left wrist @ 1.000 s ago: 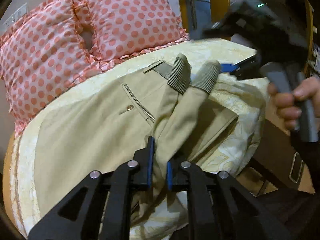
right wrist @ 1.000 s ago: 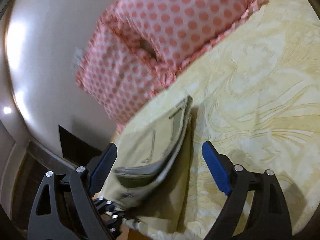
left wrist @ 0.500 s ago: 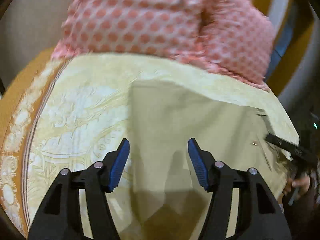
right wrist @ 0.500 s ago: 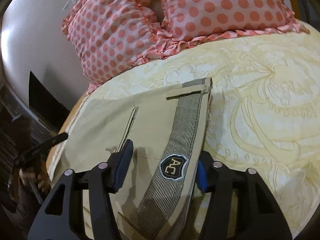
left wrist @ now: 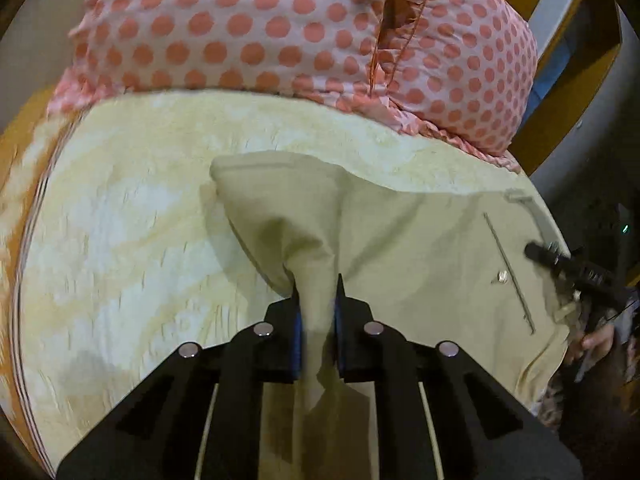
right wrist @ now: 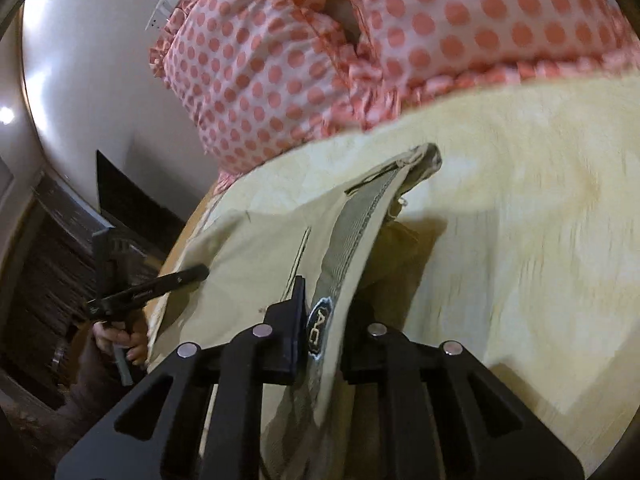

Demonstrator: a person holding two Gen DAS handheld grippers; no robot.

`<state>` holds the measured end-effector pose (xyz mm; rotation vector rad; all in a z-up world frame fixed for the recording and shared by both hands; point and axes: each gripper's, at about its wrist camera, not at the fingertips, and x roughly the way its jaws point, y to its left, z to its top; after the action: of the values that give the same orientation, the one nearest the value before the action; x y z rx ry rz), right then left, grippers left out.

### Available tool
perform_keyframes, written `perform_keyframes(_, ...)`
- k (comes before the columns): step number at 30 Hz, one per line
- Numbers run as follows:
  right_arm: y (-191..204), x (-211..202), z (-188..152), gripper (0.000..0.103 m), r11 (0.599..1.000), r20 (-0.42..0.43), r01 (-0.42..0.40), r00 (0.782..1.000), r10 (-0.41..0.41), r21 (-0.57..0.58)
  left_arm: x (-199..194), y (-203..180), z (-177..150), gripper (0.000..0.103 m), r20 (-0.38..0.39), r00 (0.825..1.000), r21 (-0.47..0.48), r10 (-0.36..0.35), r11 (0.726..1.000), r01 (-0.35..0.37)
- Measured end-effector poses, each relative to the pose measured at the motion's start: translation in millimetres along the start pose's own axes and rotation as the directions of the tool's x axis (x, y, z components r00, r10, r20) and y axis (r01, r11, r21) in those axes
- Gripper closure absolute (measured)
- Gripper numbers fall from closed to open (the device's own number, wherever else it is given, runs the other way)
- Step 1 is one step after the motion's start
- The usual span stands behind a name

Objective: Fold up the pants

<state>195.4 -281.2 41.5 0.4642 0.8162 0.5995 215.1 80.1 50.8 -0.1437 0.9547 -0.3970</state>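
The khaki pants [left wrist: 420, 248] are spread on the bed [left wrist: 120, 220], on its pale yellow patterned cover, just below two pink polka-dot pillows [left wrist: 280, 28] that fill the 12 o'clock part of both views.

In the left wrist view, the left tongs [left wrist: 316, 312] are clamped on a bunched fold of the pants fabric, which is drawn up into a peak between the blue-lined fingers [left wrist: 297, 332]. A rounded end of the cloth is seen at 11 o'clock from the tongs. A pocket slit with a small button [left wrist: 502, 277] is seen at 3 o'clock, and beyond it the right tongs [left wrist: 538, 251] reach the garment's edge, a hand [left wrist: 596, 344] gripping the handle below.

In the right wrist view, the right tongs [right wrist: 324, 320] are closed on the striped grey waistband [right wrist: 356, 232], right at an oval badge [right wrist: 318, 326] lettered "AC". The waistband is lifted into an arch running toward 1 o'clock. At 9 o'clock the left tongs [right wrist: 200, 271] are seen touching the far side of the pants [right wrist: 256, 264], held by a hand [right wrist: 120, 338].
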Motion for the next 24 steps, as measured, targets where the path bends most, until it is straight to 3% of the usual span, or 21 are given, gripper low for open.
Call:
perform_keyframes(4,-13.3,11.8,48.2,0.089,0.998,0.086,0.064,0.994,-0.064,0.002,26.9,-4.6,49.6,0.089,0.063,0.996,0.014,0.057,0.998,-0.058)
perform_keyframes(6,-29.4,25.9,69.9,0.087,0.986,0.092,0.164,0.982,-0.164,0.011,49.3,-4.6,73.1,0.085,0.083,0.988,0.011,0.132,0.991,-0.133)
perform_keyframes(7,-34.1,30.8,74.7,0.08,0.973,0.073,0.229,0.97,-0.23,0.013,55.9,-1.8,80.5,0.082,0.074,0.985,-0.01,0.159,0.987,-0.159)
perform_keyframes(9,-35.0,24.4,75.8,0.077,0.91,0.063,0.415,0.908,-0.415,0.01,49.4,1.4,82.0,0.079,0.084,0.981,-0.037,0.172,0.985,-0.17)
perform_keyframes(11,-25.8,2.7,65.4,0.055,0.923,0.142,0.384,0.915,-0.378,-0.013,23.9,-7.3,69.4,0.075,0.183,0.958,0.016,0.222,0.973,-0.229)
perform_keyframes(12,-16.7,-8.0,56.9,0.034,0.945,0.171,0.325,0.933,-0.315,-0.028,14.1,-11.9,62.5,0.068,0.208,0.954,0.033,0.217,0.973,-0.229)
perform_keyframes(13,-11.2,-10.8,51.3,0.025,0.962,0.166,0.269,0.951,-0.259,-0.04,5.6,-15.9,55.6,0.06,0.222,0.957,0.041,0.186,0.979,-0.2)
perform_keyframes(14,-4.9,-8.8,44.3,0.025,0.98,0.132,0.193,0.974,-0.185,-0.049,-2.6,-22.3,45.8,0.057,0.22,0.969,0.044,0.109,0.992,-0.122)
perform_keyframes(17,-5.4,19.3,29.4,0.024,0.994,-0.037,0.112,0.993,-0.112,0.004,9.4,-38.6,30.6,0.046,0.13,0.991,0.042,-0.021,0.999,0.015)
perform_keyframes(19,-16.1,28.3,27.1,0.024,0.99,-0.055,0.122,0.991,-0.118,0.074,33.7,-42.0,27.1,0.048,0.052,0.998,0.038,0.023,0.999,-0.025)
perform_keyframes(21,-19.8,18.0,26.3,0.024,0.974,-0.041,0.147,0.989,-0.142,0.174,48.2,-39.5,20.9,0.061,0.014,0.994,0.027,0.106,0.994,-0.107)
perform_keyframes(23,-2.1,2.1,17.2,0.018,0.965,-0.012,0.229,0.973,-0.23,0.13,25.6,-47.6,6.4,0.044,0.06,0.987,0.027,0.152,0.988,-0.154)
perform_keyframes(24,18.5,-6.9,2.4,0.004,0.959,0.028,0.277,0.96,-0.279,0.052,10.7,-54.4,-4.0,0.026,0.094,0.98,0.039,0.176,0.983,-0.181)
